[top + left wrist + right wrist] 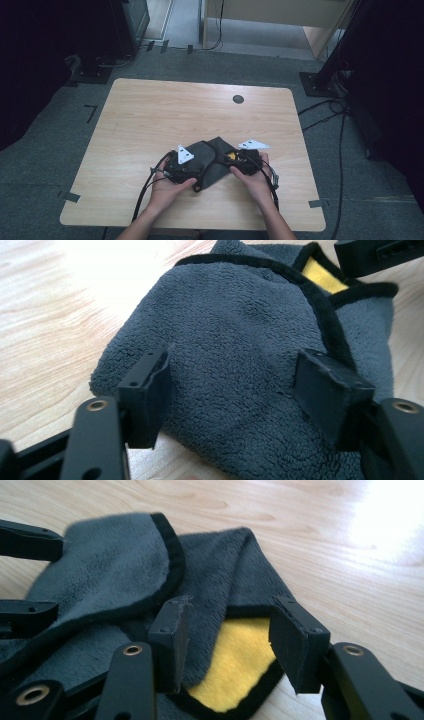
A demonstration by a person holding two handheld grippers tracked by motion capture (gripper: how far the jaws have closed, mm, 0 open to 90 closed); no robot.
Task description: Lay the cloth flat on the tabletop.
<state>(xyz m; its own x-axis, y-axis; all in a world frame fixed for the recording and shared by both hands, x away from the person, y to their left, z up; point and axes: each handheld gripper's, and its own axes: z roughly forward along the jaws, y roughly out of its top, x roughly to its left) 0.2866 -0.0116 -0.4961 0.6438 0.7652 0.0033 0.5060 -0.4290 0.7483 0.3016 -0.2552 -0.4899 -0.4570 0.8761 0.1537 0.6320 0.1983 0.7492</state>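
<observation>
While folding is in hand, keep grey cloth [212,160] bunched on table [150,115], near its front edge, between both hands. Left gripper [235,385]: jaws part open astride the folded hump, apparently gripping nothing. Right gripper [227,640]: jaws part open over the turned-back corner, yellow underside [235,665] exposed, nothing clamped; suits taking a fresh hold.
</observation>
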